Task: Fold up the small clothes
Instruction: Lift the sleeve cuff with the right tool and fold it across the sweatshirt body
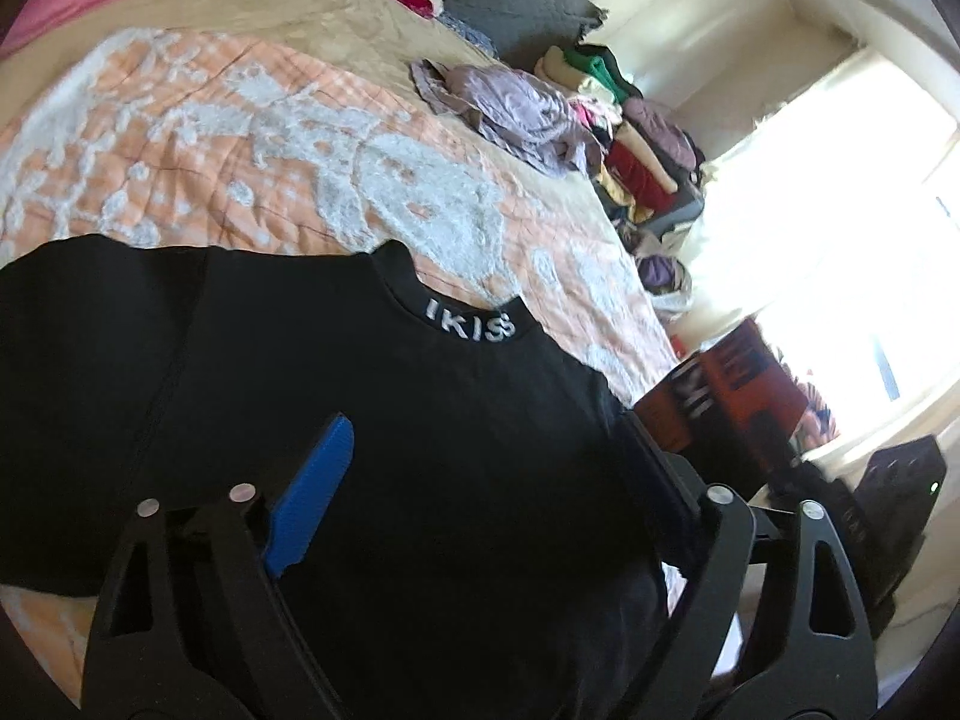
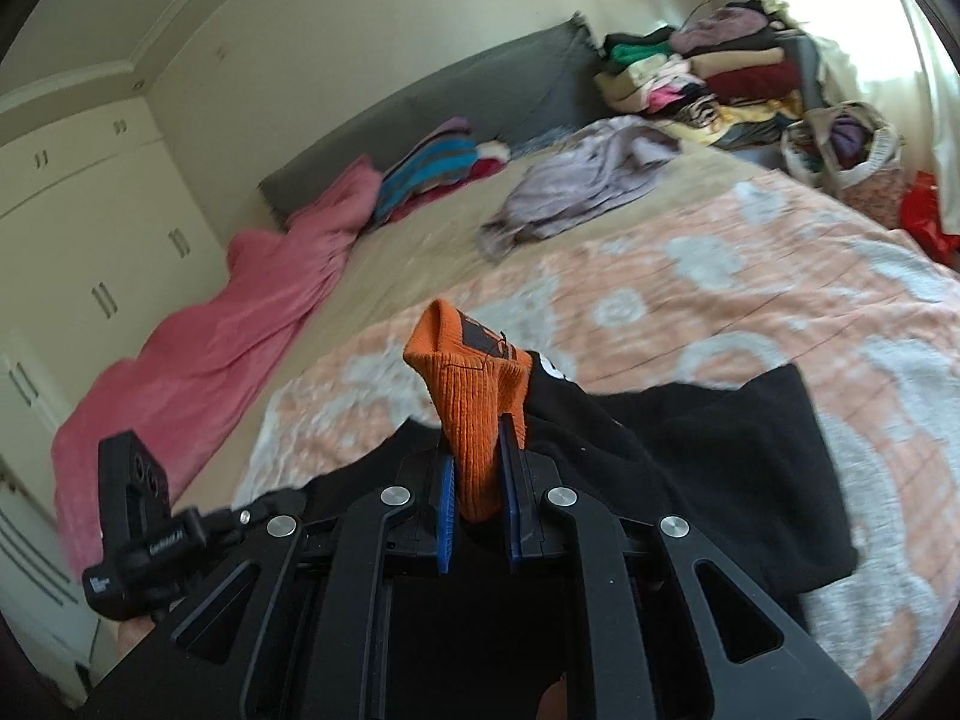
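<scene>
A black top point(image 1: 390, 420) with white lettering on its collar point(image 1: 471, 321) lies on the orange and white bedspread point(image 1: 240, 138). My left gripper point(image 1: 480, 468) is open wide, just above the top's chest, with one blue pad point(image 1: 312, 498) showing. In the right wrist view my right gripper point(image 2: 477, 480) is shut on the garment's orange ribbed cuff point(image 2: 474, 396) and holds it up above the black fabric point(image 2: 720, 456). The left gripper's body point(image 2: 138, 534) shows at the lower left of that view.
A crumpled lilac garment point(image 2: 576, 180) lies further up the bed. A pink blanket point(image 2: 210, 330) runs along the left side. Folded clothes point(image 2: 438, 168) sit by the grey headboard point(image 2: 480, 90). A heap of clothes point(image 2: 708, 78) and a bag point(image 2: 846, 138) stand beside the bed.
</scene>
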Motion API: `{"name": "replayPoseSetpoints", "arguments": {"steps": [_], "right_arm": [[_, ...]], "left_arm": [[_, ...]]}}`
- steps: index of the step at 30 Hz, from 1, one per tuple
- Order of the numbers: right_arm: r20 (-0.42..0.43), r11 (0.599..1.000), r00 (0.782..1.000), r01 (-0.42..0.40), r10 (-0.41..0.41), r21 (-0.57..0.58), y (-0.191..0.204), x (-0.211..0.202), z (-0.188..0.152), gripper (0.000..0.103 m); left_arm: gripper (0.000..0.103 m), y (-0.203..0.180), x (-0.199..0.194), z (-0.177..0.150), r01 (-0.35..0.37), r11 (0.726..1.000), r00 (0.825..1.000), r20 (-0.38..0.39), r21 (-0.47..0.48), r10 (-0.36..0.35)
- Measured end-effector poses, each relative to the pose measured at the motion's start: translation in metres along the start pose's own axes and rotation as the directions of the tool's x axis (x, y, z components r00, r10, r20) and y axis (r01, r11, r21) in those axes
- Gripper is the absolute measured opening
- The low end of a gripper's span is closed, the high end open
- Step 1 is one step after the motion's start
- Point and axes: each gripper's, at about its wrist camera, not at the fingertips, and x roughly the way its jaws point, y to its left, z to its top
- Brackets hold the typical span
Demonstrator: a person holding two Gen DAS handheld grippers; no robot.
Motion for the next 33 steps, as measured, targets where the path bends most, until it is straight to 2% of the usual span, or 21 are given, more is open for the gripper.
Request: {"name": "replayPoseSetpoints", "arguments": {"steps": [4, 11, 14, 16, 17, 21, 30, 33], "right_arm": [[-0.042, 0.999, 0.999, -0.032, 0.03, -0.04, 0.022, 0.021, -0.012, 0.012], [-0.136, 0.995, 0.989, -0.073, 0.063, -0.066, 0.046, 0.059, -0.035, 0.015], [-0.165, 0.993, 0.982, -0.103, 0.092, -0.063, 0.052, 0.066, -0.043, 0.02], [-0.189, 0.991, 0.975, -0.126, 0.114, -0.055, 0.052, 0.065, -0.045, 0.035], [-0.19, 0.99, 0.975, -0.131, 0.118, -0.057, 0.052, 0.064, -0.046, 0.043], [-0.187, 0.991, 0.976, -0.125, 0.113, -0.056, 0.046, 0.052, -0.051, 0.045], [-0.123, 0.997, 0.99, -0.065, 0.068, 0.032, 0.004, 0.017, -0.046, 0.055], [-0.115, 0.997, 0.992, -0.045, 0.052, 0.062, -0.01, 0.008, -0.048, 0.058]], "left_arm": [[0.079, 0.014, 0.0, 0.002, 0.028, 0.998, 1.0, -0.005, -0.052, -0.028], [0.079, 0.032, 0.001, 0.003, 0.031, 0.994, 0.999, -0.012, -0.104, -0.032], [0.074, 0.041, 0.003, 0.002, 0.044, 0.99, 0.999, -0.02, -0.131, -0.047], [0.066, 0.046, 0.006, 0.001, 0.053, 0.988, 0.998, -0.032, -0.148, -0.059], [0.066, 0.047, 0.009, 0.0, 0.055, 0.986, 0.997, -0.039, -0.155, -0.061], [0.061, 0.046, 0.022, -0.007, 0.068, 0.984, 0.994, -0.079, -0.163, -0.082], [0.06, 0.039, 0.043, -0.017, 0.053, 0.99, 0.986, -0.151, -0.134, -0.073], [0.06, 0.04, 0.039, -0.017, 0.096, 0.984, 0.982, -0.148, -0.151, -0.118]]}}
